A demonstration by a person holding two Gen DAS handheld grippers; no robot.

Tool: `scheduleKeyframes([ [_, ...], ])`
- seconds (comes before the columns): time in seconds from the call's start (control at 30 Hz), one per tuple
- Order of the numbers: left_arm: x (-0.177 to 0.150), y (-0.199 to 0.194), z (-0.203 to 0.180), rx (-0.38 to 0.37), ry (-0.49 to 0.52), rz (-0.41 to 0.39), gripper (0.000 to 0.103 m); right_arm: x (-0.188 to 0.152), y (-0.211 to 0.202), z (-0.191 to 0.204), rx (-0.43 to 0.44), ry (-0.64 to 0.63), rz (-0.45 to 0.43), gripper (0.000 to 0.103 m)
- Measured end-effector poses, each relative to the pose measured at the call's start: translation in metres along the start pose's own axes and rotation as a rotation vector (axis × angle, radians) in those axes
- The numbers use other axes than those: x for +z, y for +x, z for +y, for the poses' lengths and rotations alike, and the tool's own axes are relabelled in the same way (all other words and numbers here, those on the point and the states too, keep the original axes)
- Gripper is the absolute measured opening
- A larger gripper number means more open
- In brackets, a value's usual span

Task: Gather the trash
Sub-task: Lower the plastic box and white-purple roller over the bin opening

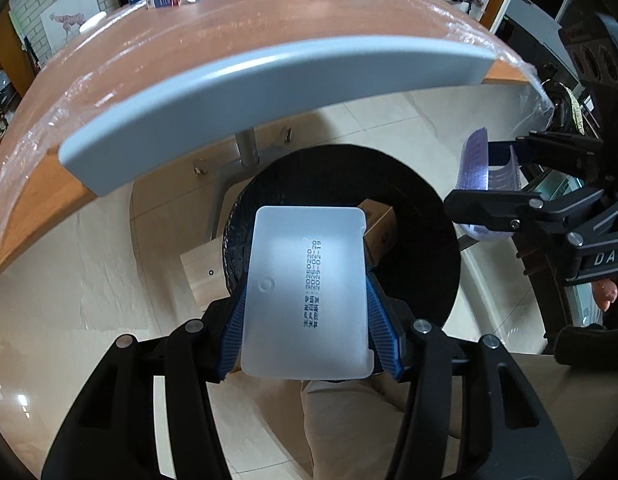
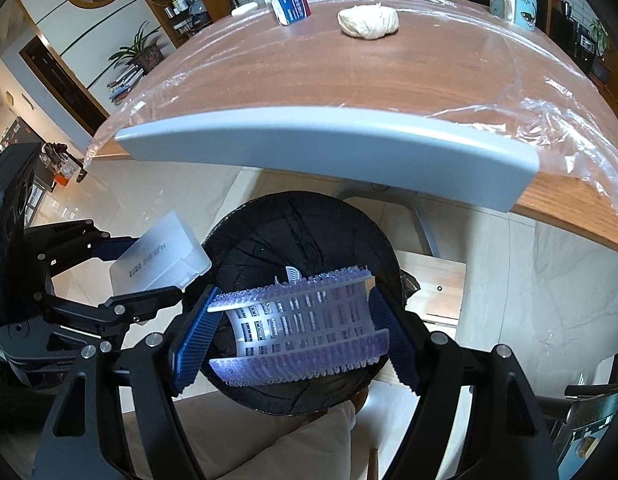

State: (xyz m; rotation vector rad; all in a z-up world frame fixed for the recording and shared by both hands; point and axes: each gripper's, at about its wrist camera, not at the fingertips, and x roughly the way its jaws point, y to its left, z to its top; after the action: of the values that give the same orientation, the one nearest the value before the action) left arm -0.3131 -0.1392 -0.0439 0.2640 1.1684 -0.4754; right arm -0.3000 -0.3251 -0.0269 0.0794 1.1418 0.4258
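My left hand-held gripper (image 1: 305, 320) pinches a stiff, light tray (image 1: 307, 292) by its long edges. The right hand-held gripper (image 2: 297, 332) clamps a springy mesh insert (image 2: 301, 328) at its ends. The bin (image 1: 413, 216) sits just beyond both.

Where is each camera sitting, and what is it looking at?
Left wrist: on the left gripper, looking down its fingers at the white plastic tray over the black bin; trouser leg below.
Right wrist: on the right gripper, looking down at the purple spiky mat.
Shared: bin, table, dough, each other's gripper.
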Motion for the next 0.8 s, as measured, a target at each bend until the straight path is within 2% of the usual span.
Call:
scheduleKeyframes([
  [0.63, 0.004, 0.033, 0.001, 0.014, 0.011, 0.067, 0.055, 0.005, 0.035, 0.001, -0.024, -0.006, 0.054, 0.075],
  [0.73, 0.006, 0.033, -0.001, -0.01, 0.022, 0.071, 0.056, 0.005, 0.035, 0.001, -0.024, -0.002, 0.057, 0.075],
  [0.77, 0.007, 0.034, -0.002, -0.016, 0.03, 0.072, 0.056, 0.005, 0.035, 0.001, -0.026, 0.0, 0.058, 0.076],
  [0.8, 0.007, 0.034, -0.003, -0.012, 0.035, 0.071, 0.063, 0.005, 0.035, 0.001, -0.025, 0.003, 0.058, 0.079],
])
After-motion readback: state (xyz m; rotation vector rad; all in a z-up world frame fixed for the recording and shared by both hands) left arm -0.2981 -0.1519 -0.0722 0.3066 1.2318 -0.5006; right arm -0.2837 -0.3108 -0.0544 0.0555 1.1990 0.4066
